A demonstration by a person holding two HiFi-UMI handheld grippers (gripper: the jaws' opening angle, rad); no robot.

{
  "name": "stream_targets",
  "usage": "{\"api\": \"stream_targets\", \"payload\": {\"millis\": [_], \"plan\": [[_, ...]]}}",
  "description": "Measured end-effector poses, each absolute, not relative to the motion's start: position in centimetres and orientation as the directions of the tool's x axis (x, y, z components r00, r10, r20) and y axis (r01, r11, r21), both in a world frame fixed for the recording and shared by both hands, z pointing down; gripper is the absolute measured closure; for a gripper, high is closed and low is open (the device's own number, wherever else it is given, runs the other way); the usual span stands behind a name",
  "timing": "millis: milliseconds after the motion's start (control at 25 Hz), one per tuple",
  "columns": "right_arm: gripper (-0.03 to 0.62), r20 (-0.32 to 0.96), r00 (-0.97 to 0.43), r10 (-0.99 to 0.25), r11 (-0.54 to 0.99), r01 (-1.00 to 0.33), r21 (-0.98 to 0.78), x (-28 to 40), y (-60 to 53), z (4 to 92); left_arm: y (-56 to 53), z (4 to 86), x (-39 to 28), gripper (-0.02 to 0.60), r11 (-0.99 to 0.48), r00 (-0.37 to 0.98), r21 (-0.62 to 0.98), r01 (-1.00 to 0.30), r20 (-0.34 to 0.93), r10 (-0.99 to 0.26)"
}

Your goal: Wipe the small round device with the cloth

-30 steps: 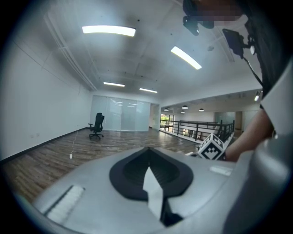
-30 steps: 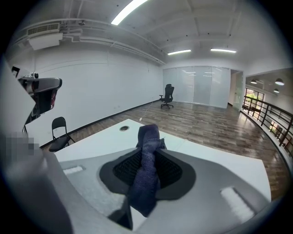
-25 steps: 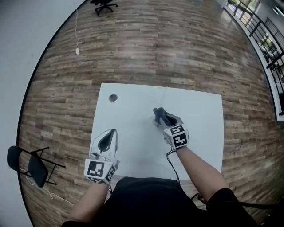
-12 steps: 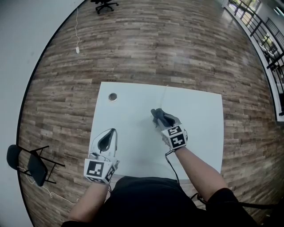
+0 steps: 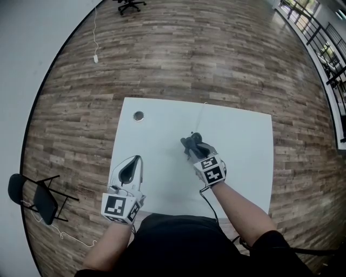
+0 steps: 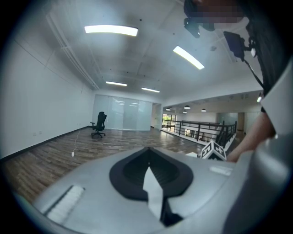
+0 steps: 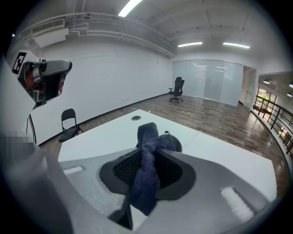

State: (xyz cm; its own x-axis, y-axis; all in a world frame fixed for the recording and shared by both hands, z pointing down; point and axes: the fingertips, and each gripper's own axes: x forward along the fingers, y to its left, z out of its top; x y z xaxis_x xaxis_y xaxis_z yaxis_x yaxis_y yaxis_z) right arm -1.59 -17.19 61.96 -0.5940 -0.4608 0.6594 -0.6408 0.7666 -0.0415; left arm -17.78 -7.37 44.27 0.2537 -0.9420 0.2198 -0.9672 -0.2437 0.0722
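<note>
Right, small round device (image 7: 174,143) sat near the middle of the white table (image 5: 157,135), mostly hidden behind the dark blue cloth (image 7: 145,183). My right gripper (image 7: 149,153) was clamped on that cloth, jaws partly closed, with the bunched end against the device's 9 o'clock side. My left gripper (image 5: 135,165) was at 8 o'clock from the device, well apart, tips together, holding nothing. Round hole (image 5: 138,116) in the table at 10 o'clock.

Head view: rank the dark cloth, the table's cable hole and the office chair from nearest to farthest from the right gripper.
1. Dark cloth, in the right gripper's jaws.
2. Cable hole, table's far-left corner.
3. Office chair, far across the floor.
</note>
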Motion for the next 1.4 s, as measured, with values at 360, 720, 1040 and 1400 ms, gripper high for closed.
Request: {"api": "stream_targets", "payload": {"millis": [360, 720, 1040, 1400], "plan": [[0.500, 0.690, -0.588, -0.421, 0.762, -0.642, -0.082, -1.8, -16.3, 64.5, -6.5, 44.5, -18.8, 0.575, -0.213, 0.221, 0.061, -0.975, 0.238, -0.946], [0.500, 0.696, -0.601, -0.393, 0.752, -0.645, -0.133, -2.1, -15.9, 65.7, -5.3, 44.6, -19.4, 0.575, -0.192, 0.196, 0.041, -0.981, 0.260, -0.945], [0.500, 0.657, -0.611, -0.442, 0.761, -0.643, -0.085, -1.6, -16.1, 63.1, -5.6, 44.0, -19.0, 0.575, -0.203, 0.207, 0.041, -0.978, 0.230, -0.951], [0.499, 0.578, -0.585, -0.570, 0.717, -0.697, 0.003, 1.0, -20.9, 57.3, -6.5, 42.7, -17.9, 0.575, -0.233, 0.235, 0.029, -0.972, 0.185, -0.954]]}}
